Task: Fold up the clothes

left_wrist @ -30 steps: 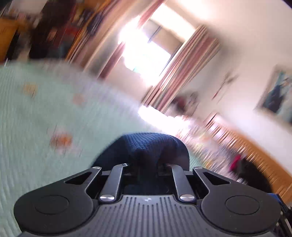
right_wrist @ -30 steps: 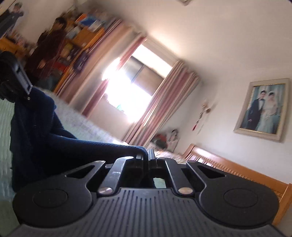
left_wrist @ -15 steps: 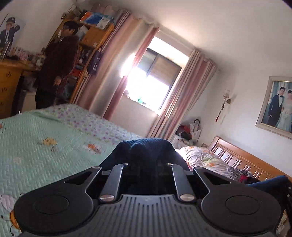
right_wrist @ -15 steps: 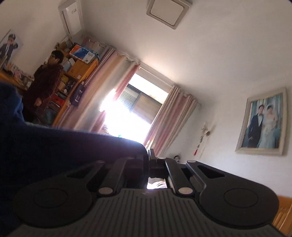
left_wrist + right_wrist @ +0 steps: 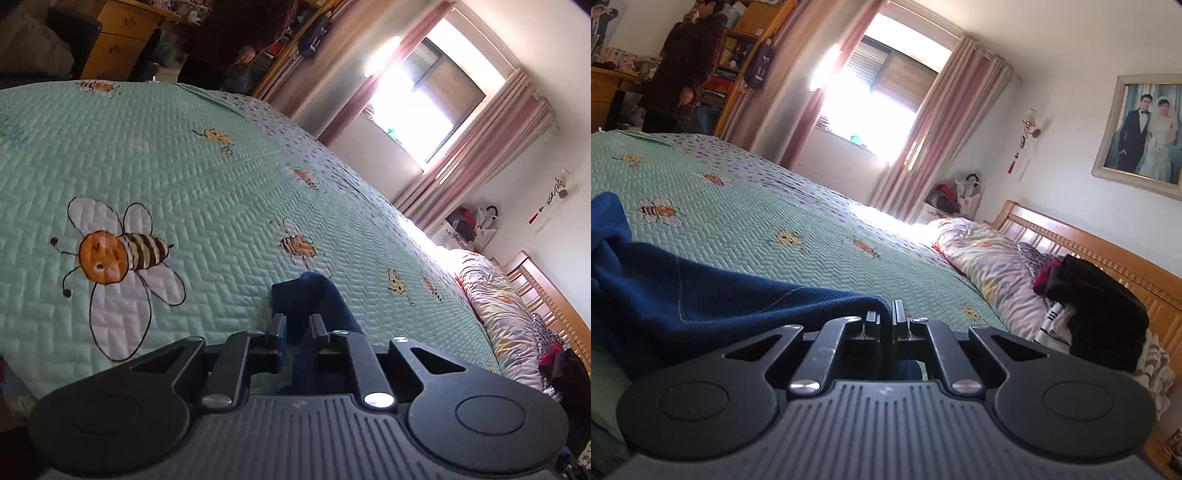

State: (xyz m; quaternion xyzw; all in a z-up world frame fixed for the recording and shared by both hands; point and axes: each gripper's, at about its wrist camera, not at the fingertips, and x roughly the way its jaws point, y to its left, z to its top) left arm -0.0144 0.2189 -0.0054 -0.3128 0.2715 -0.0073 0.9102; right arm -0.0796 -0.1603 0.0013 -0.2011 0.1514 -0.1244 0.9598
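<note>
A dark blue knit garment (image 5: 720,295) lies low over the green bee-print bedspread (image 5: 738,214) and stretches from the left to my right gripper (image 5: 884,314), which is shut on its edge. In the left wrist view another part of the same garment (image 5: 310,295) rests on the bedspread (image 5: 203,184) and runs back between the fingers of my left gripper (image 5: 297,321). The left jaws are opening, and the cloth still lies in the gap, no longer pinched tight.
A person (image 5: 687,66) stands beyond the far side of the bed by the shelves and a wooden desk (image 5: 118,44). A rolled floral quilt (image 5: 990,258) and a heap of dark clothes (image 5: 1097,310) lie against the wooden headboard (image 5: 1108,251).
Both grippers have come down from raised, upward-tilted views to just above the bedspread. The garment has sunk with them onto the bed. The left fingers stand wider apart than before.
</note>
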